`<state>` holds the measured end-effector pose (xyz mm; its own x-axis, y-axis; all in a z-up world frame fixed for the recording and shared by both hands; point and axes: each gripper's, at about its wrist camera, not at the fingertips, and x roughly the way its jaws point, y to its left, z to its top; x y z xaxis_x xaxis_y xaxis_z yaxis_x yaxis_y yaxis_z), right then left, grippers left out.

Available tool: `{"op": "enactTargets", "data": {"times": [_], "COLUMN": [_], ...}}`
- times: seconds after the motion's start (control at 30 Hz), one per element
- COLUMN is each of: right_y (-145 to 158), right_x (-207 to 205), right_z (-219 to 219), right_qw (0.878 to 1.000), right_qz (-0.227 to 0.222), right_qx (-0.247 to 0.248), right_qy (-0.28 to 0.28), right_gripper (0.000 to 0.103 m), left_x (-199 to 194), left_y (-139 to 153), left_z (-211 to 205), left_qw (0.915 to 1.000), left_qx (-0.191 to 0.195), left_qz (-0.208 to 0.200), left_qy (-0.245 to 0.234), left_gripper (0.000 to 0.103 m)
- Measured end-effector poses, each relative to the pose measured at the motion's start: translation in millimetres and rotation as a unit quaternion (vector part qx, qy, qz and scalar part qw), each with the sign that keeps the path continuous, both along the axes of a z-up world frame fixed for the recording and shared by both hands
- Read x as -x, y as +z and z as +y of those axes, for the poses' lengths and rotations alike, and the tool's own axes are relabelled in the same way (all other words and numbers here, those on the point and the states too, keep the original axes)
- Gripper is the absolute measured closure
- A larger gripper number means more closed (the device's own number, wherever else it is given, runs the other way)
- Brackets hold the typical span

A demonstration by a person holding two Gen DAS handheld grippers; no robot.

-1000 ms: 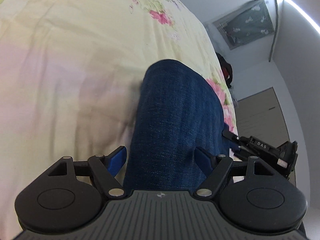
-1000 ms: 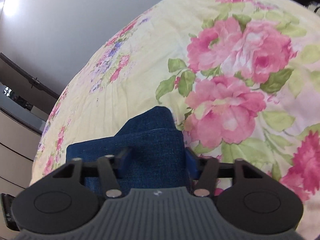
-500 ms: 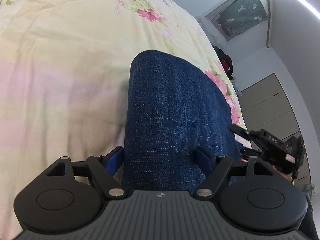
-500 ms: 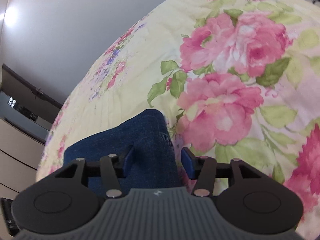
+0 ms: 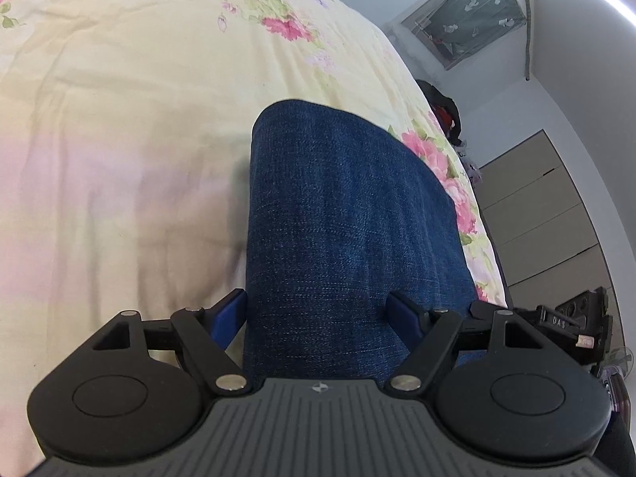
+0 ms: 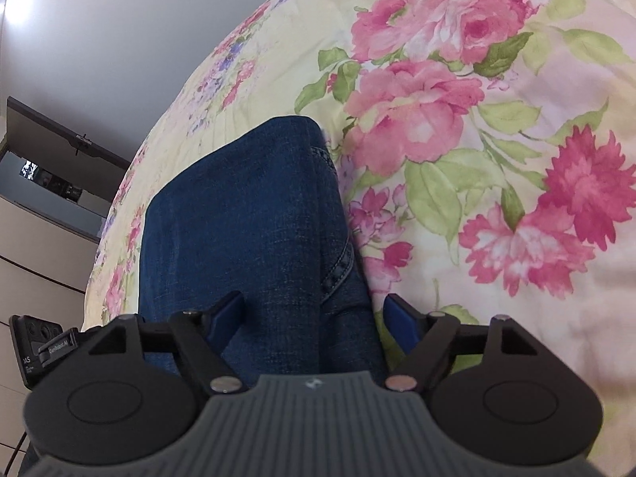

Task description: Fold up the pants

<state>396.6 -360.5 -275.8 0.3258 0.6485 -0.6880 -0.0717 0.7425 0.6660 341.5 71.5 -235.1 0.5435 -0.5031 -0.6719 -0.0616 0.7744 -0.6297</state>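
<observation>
Your left gripper point(image 5: 320, 312) and right gripper point(image 6: 316, 314) both have wide jaws, one on each side of the blue pants point(image 5: 342, 218), folded on the flowery bed point(image 5: 119, 119).

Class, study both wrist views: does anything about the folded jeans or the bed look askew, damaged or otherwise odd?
Nothing is spilled or damaged. The jeans lie folded on the floral bedspread. One small untidiness: in the right wrist view a stitched seam edge pokes out along the right side of the fold, so the layers are not quite flush.
</observation>
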Motion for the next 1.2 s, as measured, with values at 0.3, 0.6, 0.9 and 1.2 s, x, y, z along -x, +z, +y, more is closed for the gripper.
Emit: {"op": "enactTargets", "data": {"times": [0.3,0.6,0.9,1.2], "right_y": [-30,-45,-17,39], "right_x": [-34,-50,-40,-8], "right_z": [8,16,42,89], "right_qw": [0.997,0.992,0.987,0.970], "right_qz": [0.040,0.048,0.029,0.007], "right_qx": [-0.048,-0.094,-0.124,-0.205], "right_qy": [0.036,0.070,0.099,0.129], "right_gripper": [0.020,0.019,0.059,0.069], "left_x": [-12,-36,-21,29], "left_y": [-23,-43,-27,18], "left_z": [13,17,46,109], "left_qw": [0.9983,0.9921,0.9874,0.9870], "left_qx": [0.053,0.119,0.156,0.159], "left_qz": [0.014,0.030,0.025,-0.022], "left_qy": [-0.019,-0.027,-0.009,0.004], "left_gripper": [0.005,0.000,0.056,0.056]}}
